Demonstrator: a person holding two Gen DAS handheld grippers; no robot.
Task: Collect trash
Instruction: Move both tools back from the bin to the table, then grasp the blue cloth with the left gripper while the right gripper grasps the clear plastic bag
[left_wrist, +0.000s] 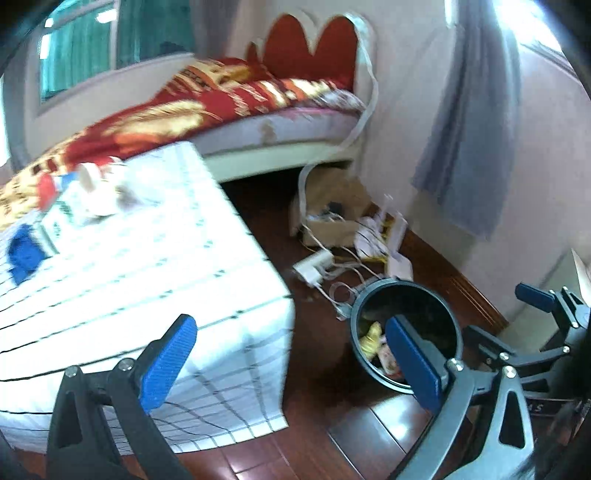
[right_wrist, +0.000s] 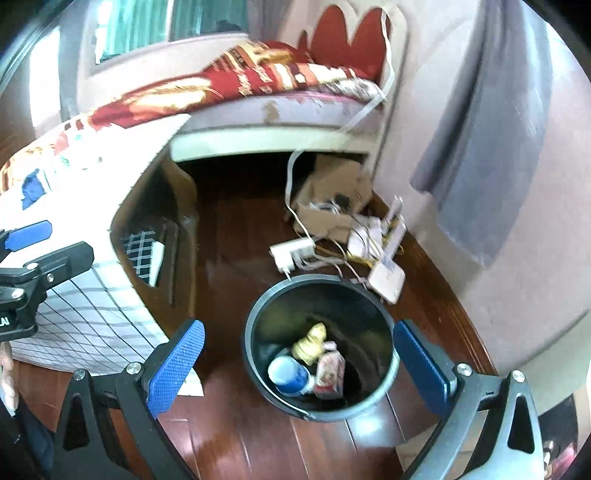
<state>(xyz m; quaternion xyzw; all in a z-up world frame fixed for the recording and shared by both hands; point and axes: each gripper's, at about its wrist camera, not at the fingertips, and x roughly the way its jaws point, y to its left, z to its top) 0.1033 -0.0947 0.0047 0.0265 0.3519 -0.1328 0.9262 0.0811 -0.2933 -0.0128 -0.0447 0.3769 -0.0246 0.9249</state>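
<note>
Both tools are spread wide and empty. The right tool (right_wrist: 299, 360) hovers over the black bin (right_wrist: 258, 354) on the floor, holding trash (right_wrist: 314, 365). The left tool (left_wrist: 291, 363) points at the counter (left_wrist: 147, 258) corner, left of the bin.

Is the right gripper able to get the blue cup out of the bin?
Probably yes: the right gripper is open above the bin, and the blue cup lies uncovered on top, beside other trash.

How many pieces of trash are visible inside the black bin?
3. In the bin, a yellow crumpled wrapper lies toward the back, a blue-and-white cup front left, and a pink packet front right. More could be hidden beneath them.
</note>
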